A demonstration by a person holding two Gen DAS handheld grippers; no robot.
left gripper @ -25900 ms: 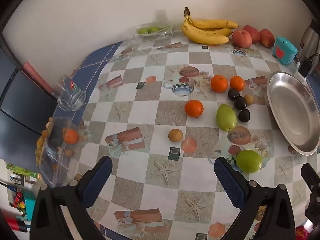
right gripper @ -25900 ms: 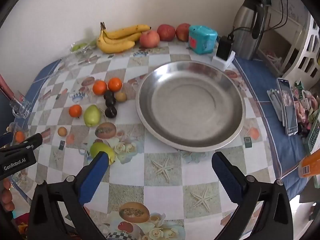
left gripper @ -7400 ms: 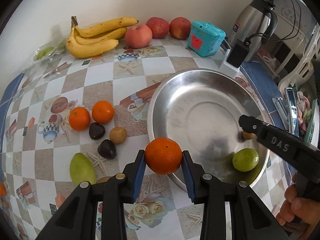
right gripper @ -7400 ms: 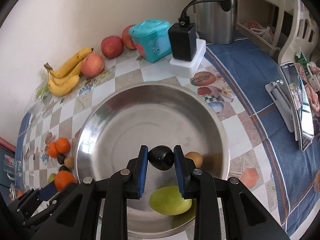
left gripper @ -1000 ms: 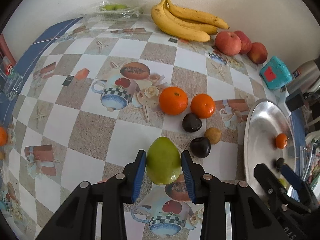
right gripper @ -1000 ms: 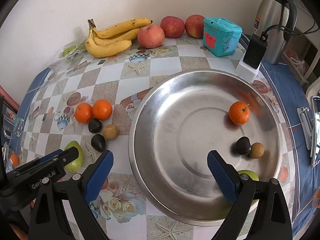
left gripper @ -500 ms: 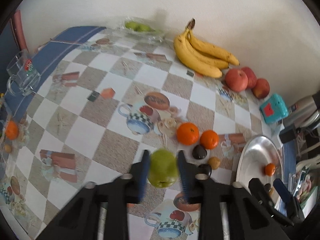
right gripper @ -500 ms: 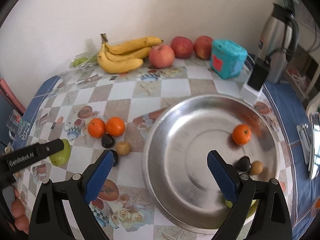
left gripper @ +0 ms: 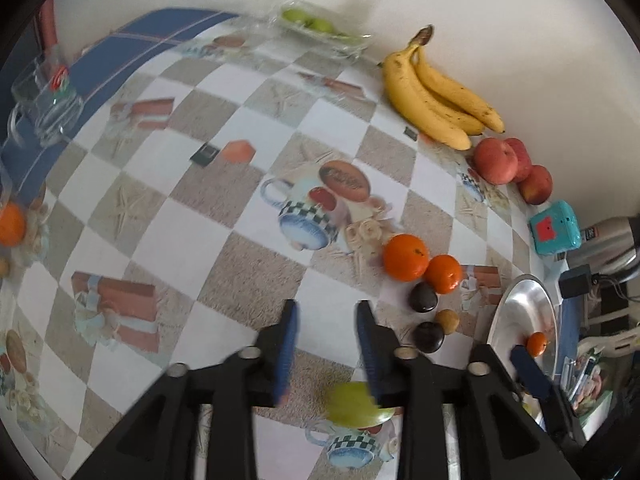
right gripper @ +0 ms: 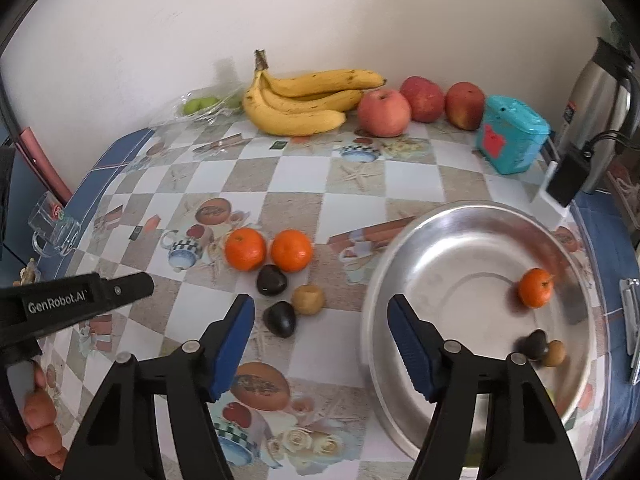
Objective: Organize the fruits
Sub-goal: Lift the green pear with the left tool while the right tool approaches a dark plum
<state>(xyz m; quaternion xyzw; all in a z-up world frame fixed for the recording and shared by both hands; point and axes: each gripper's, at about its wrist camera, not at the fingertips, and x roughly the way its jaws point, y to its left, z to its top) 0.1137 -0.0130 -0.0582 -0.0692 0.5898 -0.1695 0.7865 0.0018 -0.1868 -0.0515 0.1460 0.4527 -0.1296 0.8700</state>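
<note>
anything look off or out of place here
Yes: the green fruit is no longer between the left tool's blue pads. It shows as a blur low behind the right-hand pad, over the table and well short of the metal bowl, so it looks dropped rather than placed.

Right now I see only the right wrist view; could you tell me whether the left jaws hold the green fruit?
Observer: No. The left gripper has just been opening its jaws, and nothing is between them.
Operator: Thank you. Where is the green fruit, please?
Observer: The green fruit shows blurred, low in the left wrist view, below the jaws. I cannot tell whether it rests on the table.
Operator: Is there any fruit that my view misses?
Observer: Yes, one orange at the far left of the left wrist view.
</note>
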